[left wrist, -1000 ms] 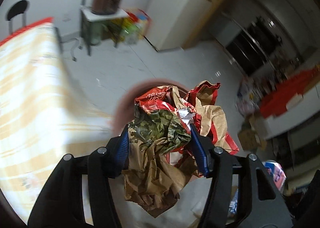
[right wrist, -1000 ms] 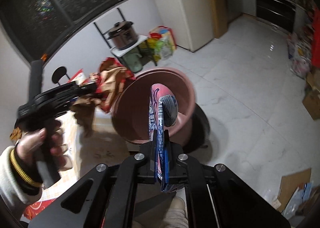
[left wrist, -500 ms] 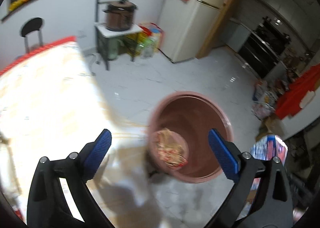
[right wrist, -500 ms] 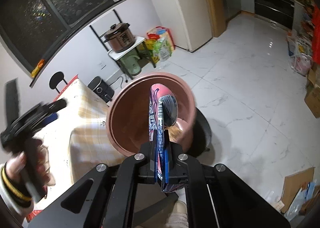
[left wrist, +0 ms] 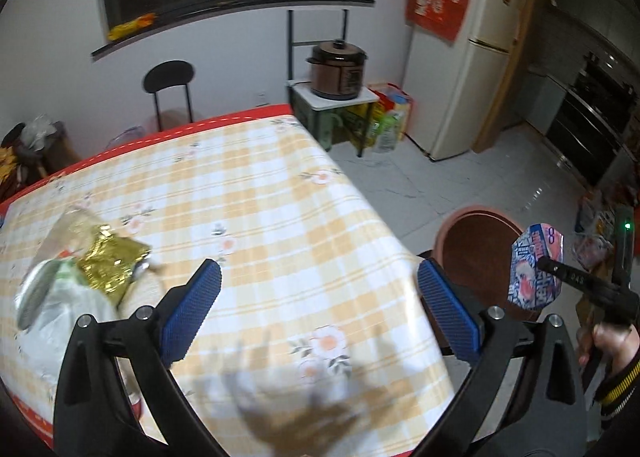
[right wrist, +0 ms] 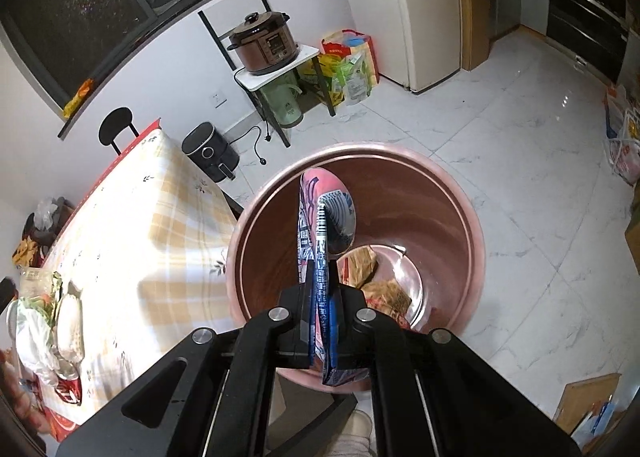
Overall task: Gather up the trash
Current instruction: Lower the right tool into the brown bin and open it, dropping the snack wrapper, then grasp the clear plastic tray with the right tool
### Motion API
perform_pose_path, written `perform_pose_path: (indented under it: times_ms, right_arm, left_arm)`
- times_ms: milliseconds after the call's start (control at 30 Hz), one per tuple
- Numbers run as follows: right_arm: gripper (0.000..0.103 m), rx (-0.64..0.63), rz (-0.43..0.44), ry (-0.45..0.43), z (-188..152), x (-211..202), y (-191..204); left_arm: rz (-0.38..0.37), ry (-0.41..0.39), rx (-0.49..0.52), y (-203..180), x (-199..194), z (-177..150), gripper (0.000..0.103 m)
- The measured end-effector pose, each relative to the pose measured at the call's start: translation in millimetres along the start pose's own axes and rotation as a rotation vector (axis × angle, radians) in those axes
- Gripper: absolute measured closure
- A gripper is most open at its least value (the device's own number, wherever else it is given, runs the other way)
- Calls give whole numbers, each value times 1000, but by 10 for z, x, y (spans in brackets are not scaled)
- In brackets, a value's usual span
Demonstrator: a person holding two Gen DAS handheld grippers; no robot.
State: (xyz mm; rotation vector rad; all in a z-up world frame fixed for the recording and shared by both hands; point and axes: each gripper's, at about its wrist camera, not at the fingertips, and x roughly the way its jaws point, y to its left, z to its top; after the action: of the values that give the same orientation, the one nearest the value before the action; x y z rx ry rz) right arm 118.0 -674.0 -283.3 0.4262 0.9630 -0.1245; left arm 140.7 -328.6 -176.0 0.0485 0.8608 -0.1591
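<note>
right gripper [right wrist: 320,297]: clamped on blue wrapper [right wrist: 320,233]; release is best made once centred over bin [right wrist: 472,225]
left gripper [left wrist: 316,313]: spread, empty; foil litter [left wrist: 108,261] sits at ten o'clock

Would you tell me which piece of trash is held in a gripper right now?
The blue-and-pink wrapper, pinched in the right gripper above the bin. The crumpled wrappers already lie inside the bin, and the gold wrapper sits on the table.
</note>
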Motion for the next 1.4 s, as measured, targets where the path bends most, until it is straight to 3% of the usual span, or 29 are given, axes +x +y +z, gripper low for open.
perform_pose_path:
  times_ms: [67,133,200,333,500,567,1033,1233,1400]
  right_arm:
    - [95,2,-4,-2,53,2,22]
    - [85,10,0,-13,73,-43,35]
    - [60,14,4,-32,85,-111,63]
    - [48,-2,16,-66,93,-279,190]
    - [12,-8,28,-112,61,-519,291]
    - [6,-17,48,-126,49,-616,359]
    - [5,-68,54,-171,-160,-1098,1004]
    - [5,-88,75,-179,-286,-1152,1503]
    - [5,-127,97,-163,-407,-1098,2053]
  left_arm:
    - [16,-6,-10,59,-83,-35,6]
    - [30,-16,-13,75,-139,-74,6]
    - [44,-29,-15,103,-223,-86,6]
    - [56,-52,-28,141,-364,-81,6]
    - [67,-82,-42,187,-517,-77,6]
    - [69,-89,-53,211,-571,-82,6]
    - [39,-116,-90,698,-951,-155,6]
    - [54,-171,-116,1307,-1250,-311,6]
    - [90,-196,-209,2146,-1448,-542,7]
